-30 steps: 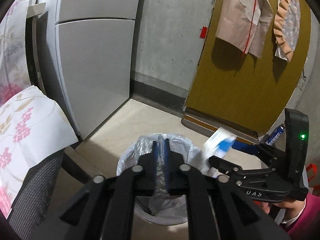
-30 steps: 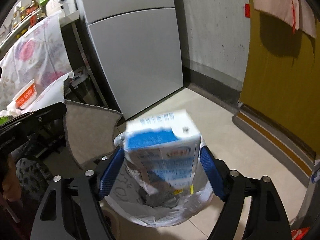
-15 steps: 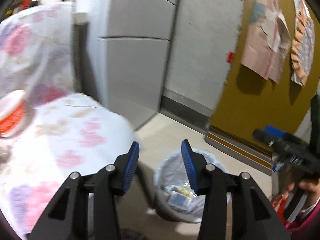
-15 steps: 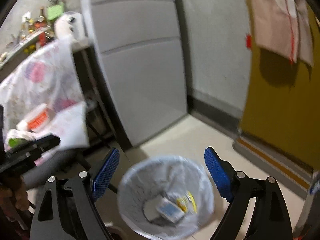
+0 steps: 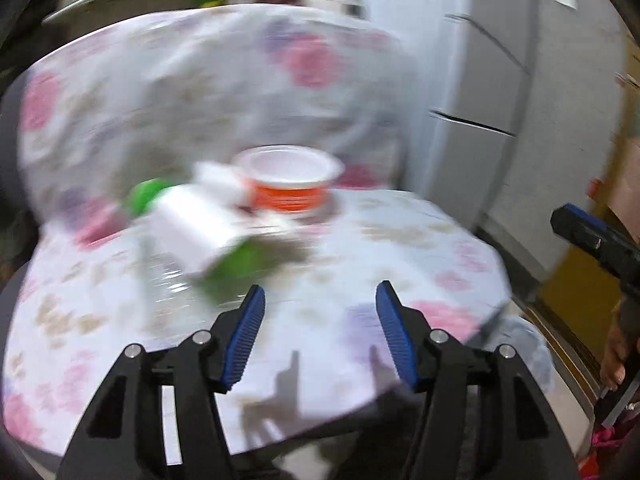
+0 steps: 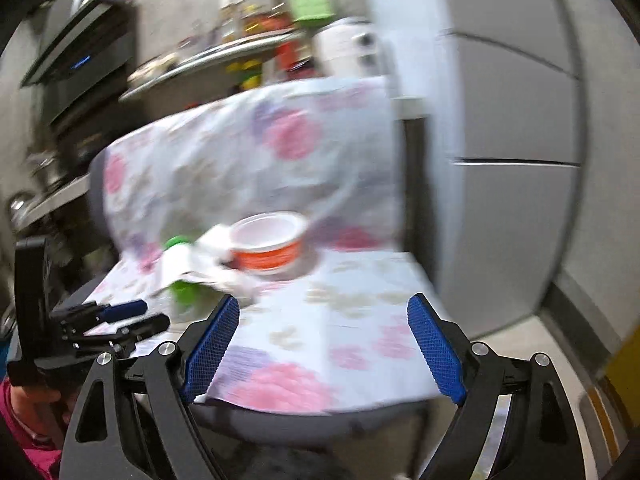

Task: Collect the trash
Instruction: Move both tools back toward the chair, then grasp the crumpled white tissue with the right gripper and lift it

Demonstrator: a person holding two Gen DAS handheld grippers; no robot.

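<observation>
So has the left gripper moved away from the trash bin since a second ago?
Yes. The left gripper, jaws opening and empty, has swung left from above the bin to the floral-covered seat, with the grey fridge now at right.

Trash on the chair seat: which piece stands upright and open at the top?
The orange-and-white cup, standing rim up with its white inside showing. The white crumpled packet and green wrapper beside it lie flat.

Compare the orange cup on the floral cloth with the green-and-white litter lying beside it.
The orange cup stands upright with its white mouth open; the green-and-white litter lies flat and crumpled. The orange cup is round and rigid; the litter looks soft and shapeless, though blur hides detail. The cup sits further right. Both rest on the floral cloth, untouched, ahead of both grippers.
</observation>
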